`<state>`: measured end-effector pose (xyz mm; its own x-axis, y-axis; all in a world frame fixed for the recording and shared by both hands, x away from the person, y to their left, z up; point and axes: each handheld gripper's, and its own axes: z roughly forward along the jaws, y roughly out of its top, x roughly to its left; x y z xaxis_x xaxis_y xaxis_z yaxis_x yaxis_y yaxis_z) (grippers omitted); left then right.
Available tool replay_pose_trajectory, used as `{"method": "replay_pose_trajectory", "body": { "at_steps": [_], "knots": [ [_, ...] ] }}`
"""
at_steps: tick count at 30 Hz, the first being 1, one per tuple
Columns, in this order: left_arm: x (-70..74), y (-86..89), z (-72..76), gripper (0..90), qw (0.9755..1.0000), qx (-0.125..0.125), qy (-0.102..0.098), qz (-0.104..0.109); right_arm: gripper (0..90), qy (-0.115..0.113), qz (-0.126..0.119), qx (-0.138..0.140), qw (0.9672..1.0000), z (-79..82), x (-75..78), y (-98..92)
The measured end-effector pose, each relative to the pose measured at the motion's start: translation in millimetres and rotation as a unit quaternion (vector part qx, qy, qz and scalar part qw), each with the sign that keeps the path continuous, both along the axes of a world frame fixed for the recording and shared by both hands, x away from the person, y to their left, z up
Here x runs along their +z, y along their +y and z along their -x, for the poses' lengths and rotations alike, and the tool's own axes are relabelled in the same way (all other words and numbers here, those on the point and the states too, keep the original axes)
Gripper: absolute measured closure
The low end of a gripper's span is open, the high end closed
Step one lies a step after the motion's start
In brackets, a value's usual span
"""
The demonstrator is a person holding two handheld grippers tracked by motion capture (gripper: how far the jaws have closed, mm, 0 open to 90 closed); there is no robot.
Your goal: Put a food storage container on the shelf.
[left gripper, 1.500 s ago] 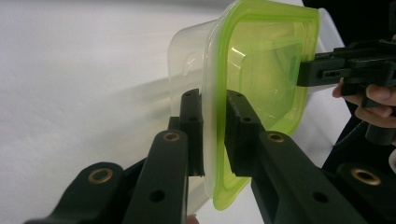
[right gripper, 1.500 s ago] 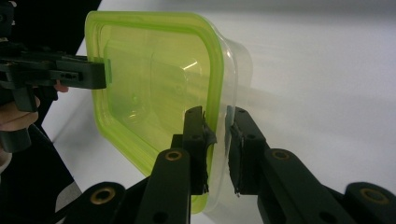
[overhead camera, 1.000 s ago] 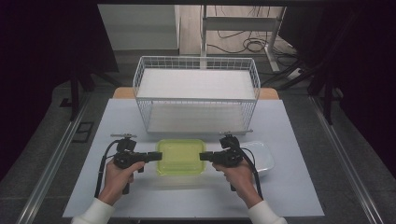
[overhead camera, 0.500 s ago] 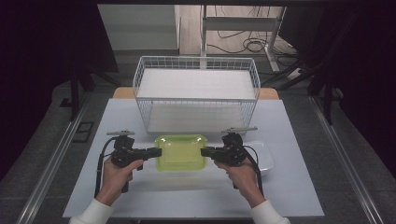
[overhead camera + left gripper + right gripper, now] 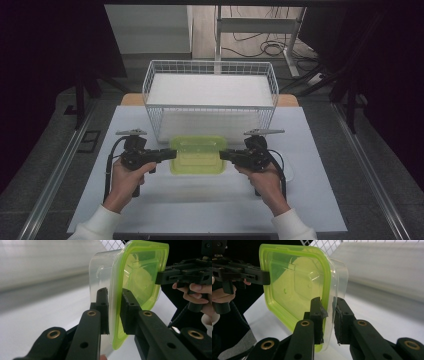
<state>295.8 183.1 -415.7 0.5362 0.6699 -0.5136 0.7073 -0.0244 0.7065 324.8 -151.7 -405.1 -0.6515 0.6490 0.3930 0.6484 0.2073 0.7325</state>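
Container (image 5: pixel 197 156) with a green lid is held between the two tongs, in front of the wire basket (image 5: pixel 210 95) and near the middle of the table (image 5: pixel 200 210). On the left side, the left tongs (image 5: pixel 169 154) are closed on the left rim of the container; in the left gripper view the two black jaws pinch the green edge (image 5: pixel 115 312) from both sides. On the right side, the right tongs (image 5: pixel 226 155) grip the opposite rim in the same way, and the right gripper view shows the jaws closed on the rim of the clear body (image 5: pixel 329 307). Both grips look firm and level. I judge that the picking up is done and the container seems to be off the table. What is left, I think, is to carry it forward and put it down, probably into the basket, which has nothing visible inside.
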Motion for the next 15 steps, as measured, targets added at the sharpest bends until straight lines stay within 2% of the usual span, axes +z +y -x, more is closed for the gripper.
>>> {"method": "replay_pose_trajectory", "body": {
  "at_steps": [2,7,10,11,13,14,15],
  "knots": [
    [5.2,-1.9,-3.5,78.6,1.0,-0.001,-0.006,-0.005,78.0,-0.003,0.0,-0.002,1.0,-1.6,3.3,-1.0],
    [17.4,-5.8,-10.7,78.7,0.9999,-0.006,-0.01,0.004,78.0,-0.01,-0.011,-0.005,0.9999,-6.0,16.2,-7.4],
    [25.9,-7.2,-14.0,78.7,0.9998,-0.009,-0.017,0.007,77.9,-0.018,-0.015,-0.006,0.9997,-6.8,26.7,-10.6],
    [31.6,-8.1,-16.1,78.8,0.9997,-0.009,-0.022,0.009,77.8,-0.024,-0.017,-0.007,0.9995,-7.1,34.3,-12.1],
    [36.3,-9.0,-18.3,78.9,0.9996,-0.01,-0.026,0.012,77.7,-0.029,-0.018,-0.007,0.9994,-7.4,38.8,-12.8],
    [40.9,-9.9,-20.9,79.0,0.9994,-0.009,-0.028,0.016,77.7,-0.038,-0.018,-0.008,0.9991,-8.8,49.1,-14.2],
    [40.9,-9.9,-20.9,79.0,0.9994,-0.009,-0.028,0.016,77.7,-0.038,-0.018,-0.008,0.9991,-8.8,49.1,-14.2]
  ]
}}
